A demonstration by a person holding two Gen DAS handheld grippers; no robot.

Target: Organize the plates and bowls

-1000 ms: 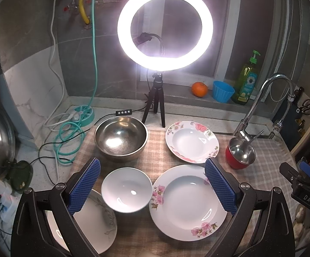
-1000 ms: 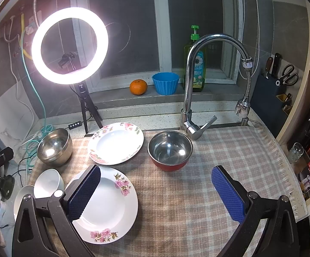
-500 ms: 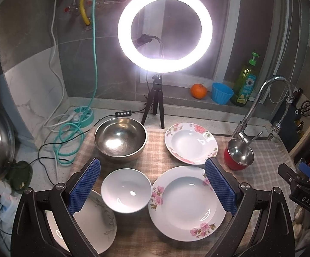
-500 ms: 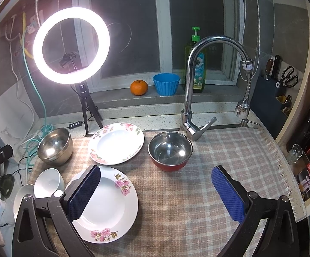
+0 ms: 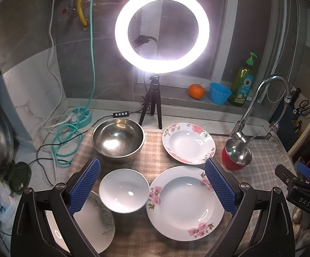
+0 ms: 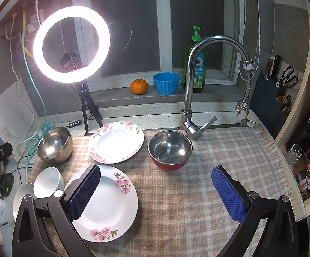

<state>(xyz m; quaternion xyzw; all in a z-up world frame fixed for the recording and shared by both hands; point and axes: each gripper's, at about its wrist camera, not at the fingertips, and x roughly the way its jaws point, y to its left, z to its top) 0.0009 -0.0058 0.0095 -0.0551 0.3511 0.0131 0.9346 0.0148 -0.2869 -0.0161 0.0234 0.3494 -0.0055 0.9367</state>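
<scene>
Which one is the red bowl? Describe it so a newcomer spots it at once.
Start at the tall curved faucet at the back of the checked cloth. Right in front of its base sits the red bowl, to the right of the smaller flowered plate. It alone is red outside with a shiny steel inside; the other steel bowl has no colour.

Bare checked cloth [image 6: 225, 150]: open right of red bowl [image 6: 169, 150]. Left half crowded: large floral plate [image 6: 110, 203], small floral plate [image 6: 116, 142], steel bowl [image 6: 55, 145]. Faucet [image 6: 197, 81] overhangs rear.

Dim kitchen lit mainly by ring light [image 5: 162, 33], its glow blown out to white, bright specular spots on white bowl [image 5: 123, 190] and steel bowl [image 5: 118, 142], dark window behind, strong fisheye curvature, black vignetted corners, focus sharp centrally
</scene>
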